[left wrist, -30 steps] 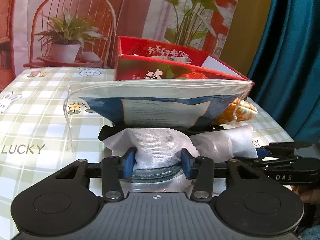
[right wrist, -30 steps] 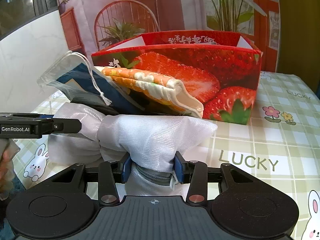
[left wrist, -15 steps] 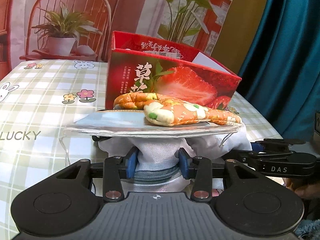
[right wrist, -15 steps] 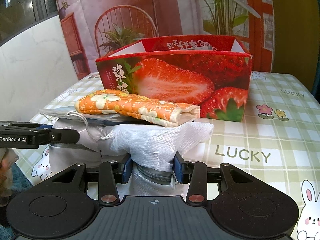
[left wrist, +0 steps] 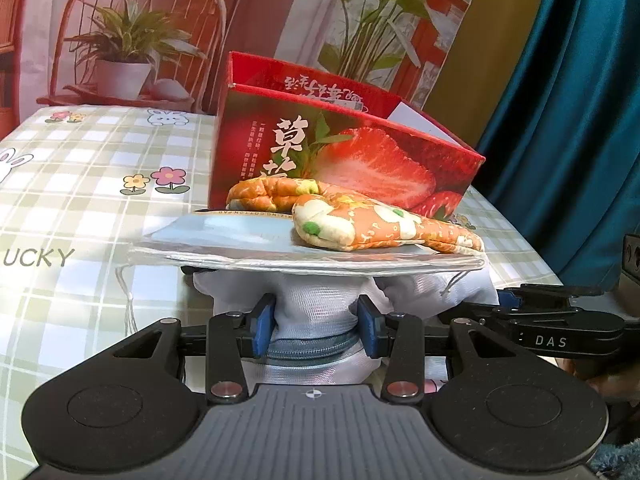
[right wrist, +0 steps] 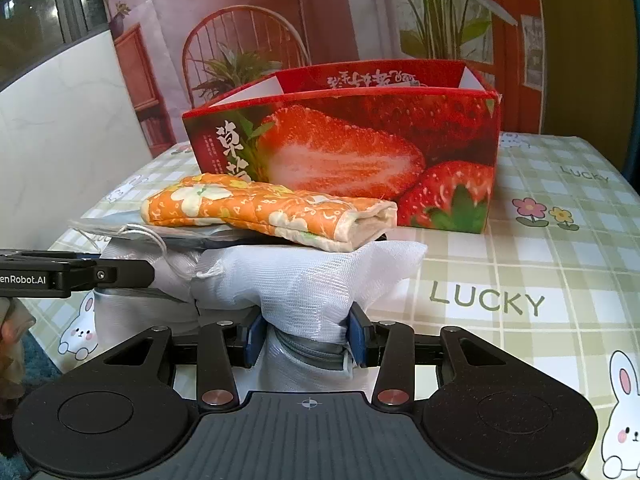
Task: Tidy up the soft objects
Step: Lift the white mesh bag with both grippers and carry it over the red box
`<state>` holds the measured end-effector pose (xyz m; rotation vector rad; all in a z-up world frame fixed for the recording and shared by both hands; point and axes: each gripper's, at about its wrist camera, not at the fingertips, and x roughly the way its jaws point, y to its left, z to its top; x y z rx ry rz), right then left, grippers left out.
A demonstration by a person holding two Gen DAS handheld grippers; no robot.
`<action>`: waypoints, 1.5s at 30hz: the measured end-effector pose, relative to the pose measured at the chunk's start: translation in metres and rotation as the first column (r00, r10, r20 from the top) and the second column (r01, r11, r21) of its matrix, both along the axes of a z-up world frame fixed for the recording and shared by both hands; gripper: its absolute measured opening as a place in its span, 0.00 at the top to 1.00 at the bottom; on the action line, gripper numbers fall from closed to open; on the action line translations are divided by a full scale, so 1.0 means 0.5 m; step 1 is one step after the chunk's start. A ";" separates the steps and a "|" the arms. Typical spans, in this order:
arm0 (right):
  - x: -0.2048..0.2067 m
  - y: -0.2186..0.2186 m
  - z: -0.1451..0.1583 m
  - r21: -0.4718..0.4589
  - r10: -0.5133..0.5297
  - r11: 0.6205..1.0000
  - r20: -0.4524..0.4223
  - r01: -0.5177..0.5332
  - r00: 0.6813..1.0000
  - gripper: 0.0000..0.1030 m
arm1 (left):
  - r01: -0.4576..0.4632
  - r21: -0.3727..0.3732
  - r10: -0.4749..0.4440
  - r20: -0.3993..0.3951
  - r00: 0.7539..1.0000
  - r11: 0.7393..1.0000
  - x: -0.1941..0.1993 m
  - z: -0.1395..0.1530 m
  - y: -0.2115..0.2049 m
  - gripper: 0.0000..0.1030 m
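Note:
A white mesh bag (left wrist: 316,304) with a grey zipper hangs between both grippers. My left gripper (left wrist: 316,322) has its blue pads pressed into the bag's near edge, and its jaws are closing. My right gripper (right wrist: 306,332) is shut on another bunch of the same mesh bag (right wrist: 304,276). On the bag rests a flat silver-blue drawstring pouch (left wrist: 240,240), lying level. A folded orange floral cloth (left wrist: 360,224) lies on top of it; the right wrist view shows this orange cloth (right wrist: 256,208) too. Just behind stands the open red strawberry box (left wrist: 360,160).
The table (right wrist: 520,264) wears a green checked cloth printed with LUCKY, rabbits and flowers. A teal curtain (left wrist: 580,120) hangs at the right. A printed backdrop with a chair and plants stands behind the box. The other gripper's body (left wrist: 560,320) juts in from the right.
The stack on the mesh bag tipped from steeply tilted, with the pouch's face toward the left camera, down to level. The strawberry box's front now shows above it. Both grippers kept their hold.

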<state>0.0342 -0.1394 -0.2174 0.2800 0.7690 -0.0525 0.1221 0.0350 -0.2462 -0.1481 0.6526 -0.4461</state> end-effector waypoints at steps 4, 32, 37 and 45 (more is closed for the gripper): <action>0.001 0.001 0.012 -0.002 0.008 1.000 0.013 -0.008 1.000 0.67 | 0.019 0.007 -0.019 0.028 0.999 1.000 -0.003 0.014 -0.006 0.64; 0.037 -0.049 0.209 -0.052 -0.018 0.998 0.273 0.033 0.962 0.71 | 0.023 -0.033 -0.011 0.319 0.948 0.999 0.004 0.235 -0.037 0.65; 0.053 -0.052 0.219 -0.052 -0.018 0.998 0.277 0.034 0.961 0.71 | 0.020 -0.047 -0.004 0.308 0.951 0.999 0.021 0.246 -0.033 0.65; 0.057 -0.055 0.211 -0.034 -0.026 0.999 0.272 0.037 0.962 0.71 | 0.016 -0.060 0.001 0.276 0.961 0.998 0.029 0.237 -0.024 0.65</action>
